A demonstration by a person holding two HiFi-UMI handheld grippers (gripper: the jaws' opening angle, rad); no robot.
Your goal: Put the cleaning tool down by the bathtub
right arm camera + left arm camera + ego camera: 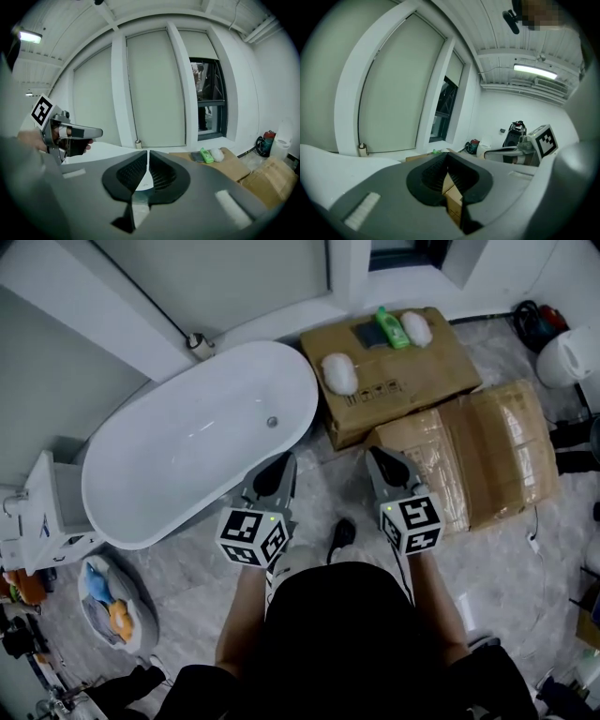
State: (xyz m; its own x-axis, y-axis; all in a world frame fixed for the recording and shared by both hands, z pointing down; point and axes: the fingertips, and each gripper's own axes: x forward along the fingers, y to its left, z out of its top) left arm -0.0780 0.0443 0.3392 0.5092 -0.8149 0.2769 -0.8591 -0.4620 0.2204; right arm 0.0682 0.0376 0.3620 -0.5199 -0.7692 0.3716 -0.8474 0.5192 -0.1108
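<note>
Bathtub (187,456) glossy, smooth white; boxes (441,371) matt brown cardboard; floor (506,563) smooth grey marbled tile.

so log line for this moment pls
left tool: shut, empty | right tool: shut, empty | bathtub: front left | green bottle: on far cardboard box
</note>
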